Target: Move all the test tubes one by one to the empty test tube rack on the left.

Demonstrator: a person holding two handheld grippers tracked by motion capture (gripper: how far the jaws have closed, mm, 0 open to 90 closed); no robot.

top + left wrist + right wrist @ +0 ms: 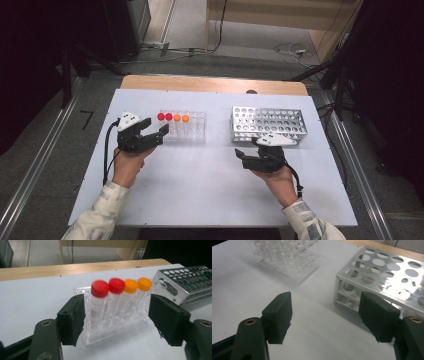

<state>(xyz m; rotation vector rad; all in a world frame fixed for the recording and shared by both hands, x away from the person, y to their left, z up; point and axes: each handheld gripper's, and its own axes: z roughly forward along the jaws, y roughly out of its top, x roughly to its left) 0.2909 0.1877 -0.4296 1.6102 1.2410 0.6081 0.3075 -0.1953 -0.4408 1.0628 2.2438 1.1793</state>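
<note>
A clear plastic rack [194, 132] [110, 336] stands left of centre on the white table top. It holds two red-capped tubes [164, 117] [100, 288] and two orange-capped tubes [181, 118] [130, 286], all upright in a row. My left gripper [156, 127] [120, 318] is open just in front of the rack's left end, with the red-capped tubes showing between its jaws but apart from them. A perforated metal rack [268, 122] [382, 272] stands to the right. My right gripper [247, 147] [327, 315] hangs open and holds nothing, close to that rack's near left corner.
The white table top [200, 185] stretches wide in front of both racks. A wooden strip [210, 84] borders its far edge. Cables [295, 50] lie on the floor beyond, and metal rails [35, 170] run along both sides of the table.
</note>
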